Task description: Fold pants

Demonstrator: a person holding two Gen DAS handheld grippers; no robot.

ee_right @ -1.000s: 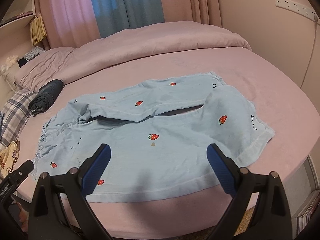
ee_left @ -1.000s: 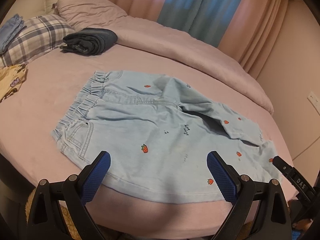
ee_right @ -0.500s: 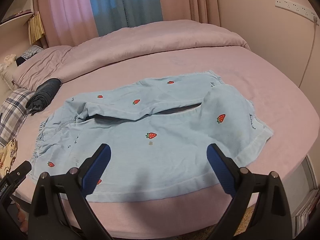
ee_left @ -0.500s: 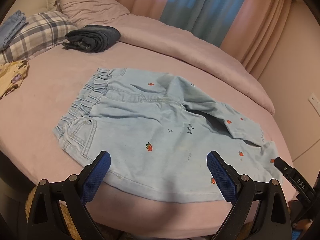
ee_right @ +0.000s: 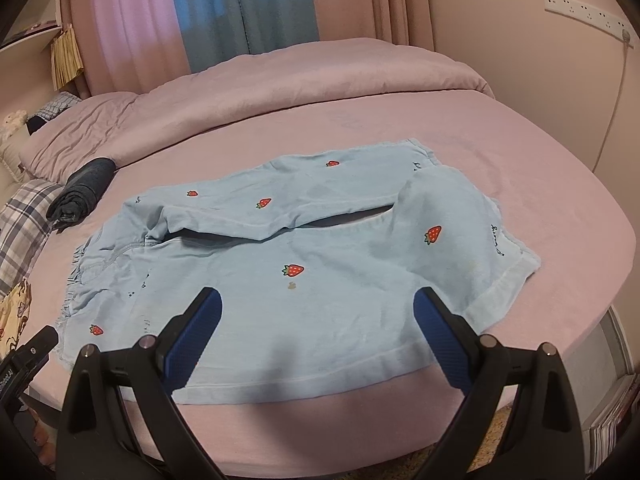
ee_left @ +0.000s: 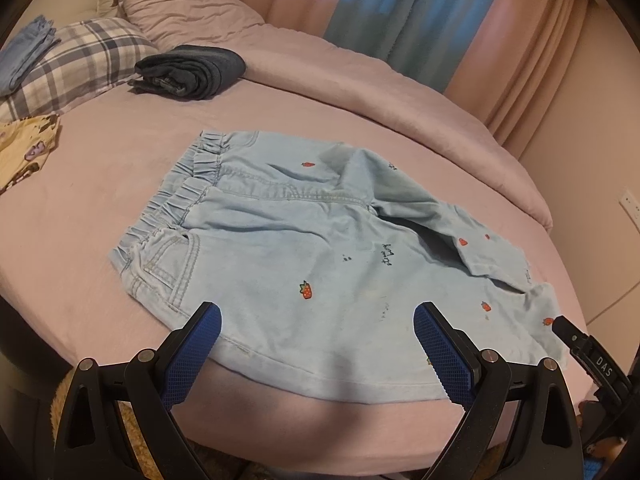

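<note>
Light blue pants (ee_left: 320, 248) lie spread near the bed's (ee_left: 100, 216) front edge, unfolded. Left gripper (ee_left: 316, 344) and right gripper (ee_right: 316, 336) hover with jaws apart, empty. Best to pinch the near edge at the waistband and hem together, lifting evenly.

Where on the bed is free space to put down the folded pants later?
Bare pink sheet lies between the light blue strawberry pants and the rolled pink duvet, and right of the hems. The left side is crowded: dark folded jeans, plaid pillow, yellow printed garment.
</note>
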